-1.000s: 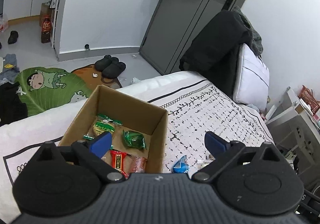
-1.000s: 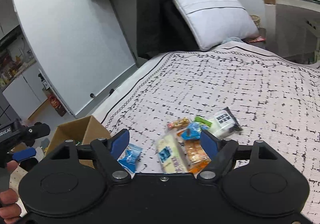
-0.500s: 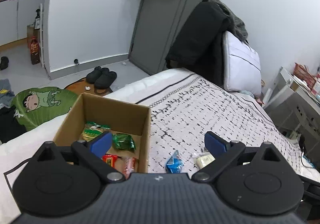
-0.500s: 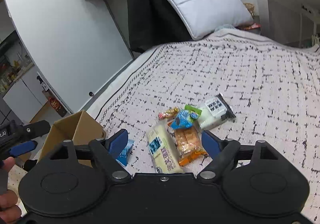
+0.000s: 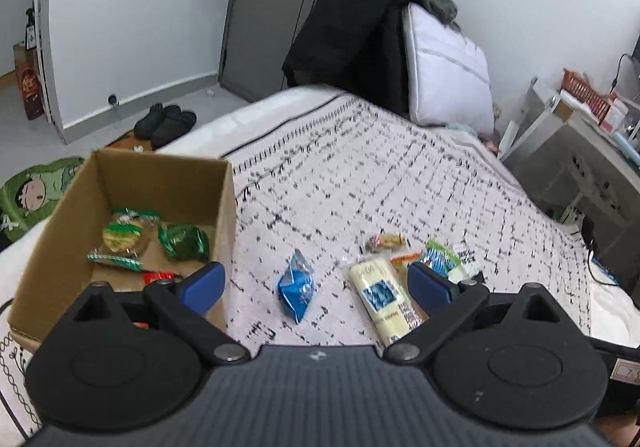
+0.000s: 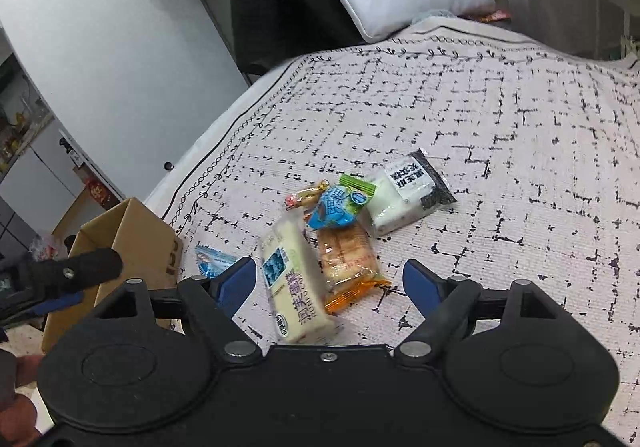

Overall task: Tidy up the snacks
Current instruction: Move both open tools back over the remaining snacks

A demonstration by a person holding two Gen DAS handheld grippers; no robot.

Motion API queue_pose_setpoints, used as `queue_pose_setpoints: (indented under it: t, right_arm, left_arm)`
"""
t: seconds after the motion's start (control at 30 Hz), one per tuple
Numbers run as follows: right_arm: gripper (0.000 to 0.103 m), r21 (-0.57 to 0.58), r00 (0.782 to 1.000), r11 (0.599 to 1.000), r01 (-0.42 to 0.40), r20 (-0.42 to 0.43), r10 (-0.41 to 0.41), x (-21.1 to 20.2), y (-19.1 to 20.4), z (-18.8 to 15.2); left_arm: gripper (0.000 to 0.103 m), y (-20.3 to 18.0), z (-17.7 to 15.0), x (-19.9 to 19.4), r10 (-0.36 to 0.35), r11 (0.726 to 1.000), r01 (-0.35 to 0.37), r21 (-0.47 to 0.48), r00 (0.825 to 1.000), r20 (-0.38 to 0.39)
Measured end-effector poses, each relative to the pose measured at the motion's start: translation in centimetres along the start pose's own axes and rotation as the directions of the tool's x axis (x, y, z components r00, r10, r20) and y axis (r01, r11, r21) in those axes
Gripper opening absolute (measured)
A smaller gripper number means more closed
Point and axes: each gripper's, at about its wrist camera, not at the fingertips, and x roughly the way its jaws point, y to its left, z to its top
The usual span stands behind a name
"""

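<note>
From my left wrist, my left hand-held gripper [image 5: 314, 285] gapes wide and empty above the bed [image 5: 400, 183]. A crumpled blue packet [image 5: 297, 286] lies between its fingers; a pale yellow cake bar [image 5: 384, 297] lies beside it. The cardboard box [image 5: 226, 215] to the left holds green-wrapped snacks [image 5: 183, 242].

From my right wrist, my right hand-held gripper [image 6: 330, 285] is wide apart, gripping nothing. The cake bar [image 6: 296, 275] and an orange-wrapped biscuit pack [image 6: 350, 259] lie between its fingers, a black-and-white packet [image 6: 412, 191] beyond. The box [image 6: 136, 235] sits left.
</note>
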Motion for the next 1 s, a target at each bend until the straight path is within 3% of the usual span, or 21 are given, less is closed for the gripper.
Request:
queue_pose_setpoints:
  t: [0.3, 0.5, 0.6, 0.73, 0.83, 0.97, 1.0]
  right_arm:
    - [0.075, 0.035, 0.999, 0.999, -0.031, -0.031, 0.032, 1.7, -1.2, 0.3]
    - [0.063, 0.056, 0.996, 0.998, -0.032, -0.086, 0.037, 3.8, -1.7, 0.1]
    - [0.049, 0.052, 0.994, 0.999, -0.012, -0.108, 0.018, 4.8, -1.8, -0.2]
    - [0.02, 0.06, 0.991, 0.998, -0.031, -0.125, 0.038, 5.2, -2.1, -0.3]
    - [0.015, 0.037, 0.992, 0.999, -0.024, -0.124, 0.028, 4.7, -1.8, -0.4]
    - [0.01, 0.048, 0.991, 0.999, -0.008, -0.131, 0.014, 3.8, -2.1, -0.6]
    - [0.003, 0.056, 0.991, 0.998, -0.004, -0.133, 0.012, 3.5, -2.3, -0.7]
  left_arm:
    - [0.095, -1.9, -0.4, 2.8, 0.003, 0.999, -0.008, -0.047, 0.996, -0.094]
    - [0.088, -2.7, -0.9, 5.2, -0.005, 0.995, -0.011, -0.101, 0.988, -0.153]
    - [0.085, -3.0, -1.3, 5.9, -0.008, 0.993, -0.011, -0.114, 0.986, -0.165]
    - [0.078, -2.9, -1.6, 6.6, -0.007, 0.99, -0.019, -0.14, 0.983, -0.185]
    - [0.07, -2.8, -1.8, 7.2, -0.015, 0.986, -0.02, -0.167, 0.978, -0.207]
    - [0.069, -3.0, -2.1, 8.0, -0.025, 0.984, -0.016, -0.176, 0.973, -0.227]
    - [0.069, -3.1, -2.1, 8.2, -0.03, 0.984, -0.012, -0.178, 0.972, -0.232]
